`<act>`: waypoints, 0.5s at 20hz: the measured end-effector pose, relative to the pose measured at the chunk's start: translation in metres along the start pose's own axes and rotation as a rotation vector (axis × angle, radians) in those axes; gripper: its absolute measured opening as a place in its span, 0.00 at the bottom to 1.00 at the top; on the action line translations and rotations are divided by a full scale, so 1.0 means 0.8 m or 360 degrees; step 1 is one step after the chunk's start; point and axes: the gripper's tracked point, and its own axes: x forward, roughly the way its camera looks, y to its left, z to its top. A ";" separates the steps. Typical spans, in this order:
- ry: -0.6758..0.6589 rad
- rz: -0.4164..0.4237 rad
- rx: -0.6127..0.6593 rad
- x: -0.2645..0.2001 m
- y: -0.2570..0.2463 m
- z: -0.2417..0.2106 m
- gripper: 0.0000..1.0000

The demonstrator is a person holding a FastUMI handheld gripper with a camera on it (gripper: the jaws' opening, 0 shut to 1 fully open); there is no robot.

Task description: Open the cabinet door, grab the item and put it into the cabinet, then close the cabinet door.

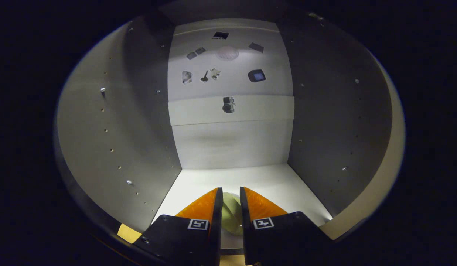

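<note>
The gripper (pixel 231 199) reaches into the open cabinet (pixel 102 122), and its fingers are clenched on the item (pixel 231 216), a pale green, ridged thing pinched between them. It sits over the front edge of the cabinet floor (pixel 265 181), roughly midway between the two side walls; whether it already rests on the floor or hangs just above it, I cannot tell.

The main risk, as I judge it, is letting go this close to the front edge: the item looks rounded, so it could roll or tip out over the lip, or sit where the door would catch it on closing. Carrying it deeper toward the back wall (pixel 231 144) before opening the fingers would avoid that. Pulling back too fast could also drag the item out if it clings to a pad. The side walls stand well apart from the fingers, so a knock there seems unlikely.

No brand or writing can be read. The back wall bears small picture stickers (pixel 256 75), too small to make out, and each finger mount carries a square coded marker (pixel 198 224).
</note>
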 end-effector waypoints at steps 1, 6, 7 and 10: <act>-0.0026 0.0003 -0.0018 -0.012 0.002 0.007 0.29; -0.0147 0.0021 -0.0116 -0.094 0.016 0.029 0.29; -0.0180 0.0034 -0.0103 -0.114 0.020 0.033 0.29; -0.0255 0.0048 -0.0042 -0.172 0.029 0.037 0.40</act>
